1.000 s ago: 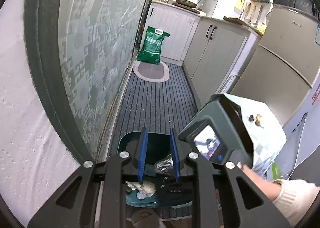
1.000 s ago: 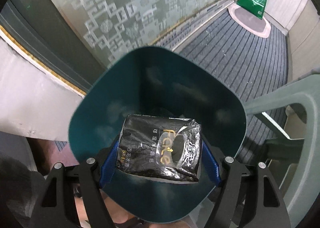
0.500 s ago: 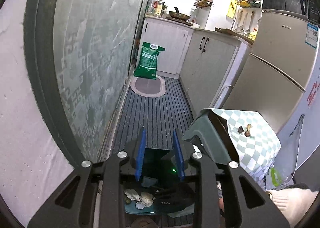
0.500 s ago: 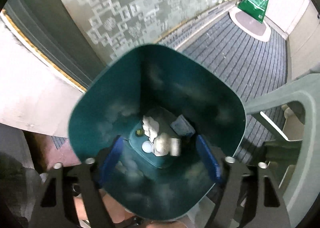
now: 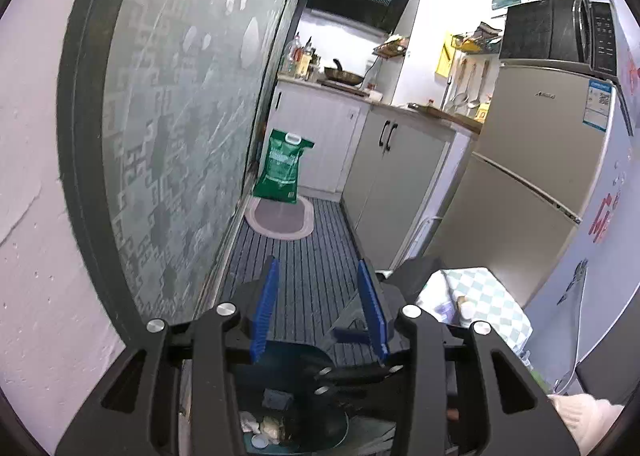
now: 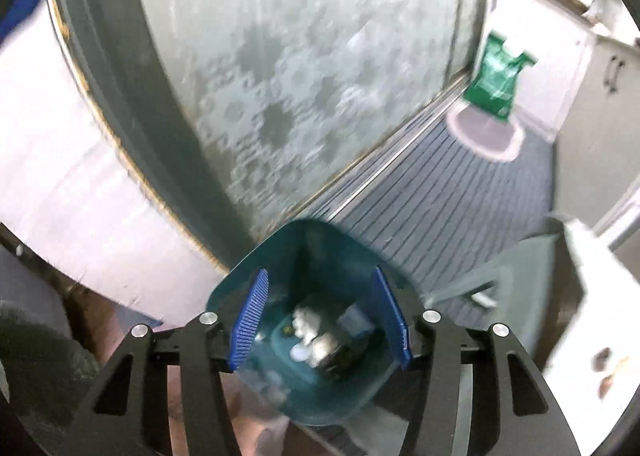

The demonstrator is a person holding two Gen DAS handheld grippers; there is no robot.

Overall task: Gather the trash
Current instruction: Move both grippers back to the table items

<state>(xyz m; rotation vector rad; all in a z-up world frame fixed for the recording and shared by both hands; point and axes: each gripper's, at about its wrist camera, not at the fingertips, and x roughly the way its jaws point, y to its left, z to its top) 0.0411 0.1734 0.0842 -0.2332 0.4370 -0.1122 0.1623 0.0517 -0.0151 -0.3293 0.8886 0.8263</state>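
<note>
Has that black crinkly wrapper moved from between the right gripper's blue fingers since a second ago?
Yes. It has dropped from the right gripper to the bottom of the teal plastic bin, among the white scraps; the jaws, empty, have been closing.

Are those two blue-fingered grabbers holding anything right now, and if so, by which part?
Nothing is held. The left gripper and the right gripper both stand open and empty above the teal plastic trash bin; the left has just been opening, the right closing.

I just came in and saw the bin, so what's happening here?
A person holds a tool in each hand and is collecting trash. The right tool hangs open and empty over the teal plastic bin, its jaws just closing a bit. White crumpled scraps and a dark shiny wrapper lie in the bin. The left tool is empty too, its jaws just opening.
</note>
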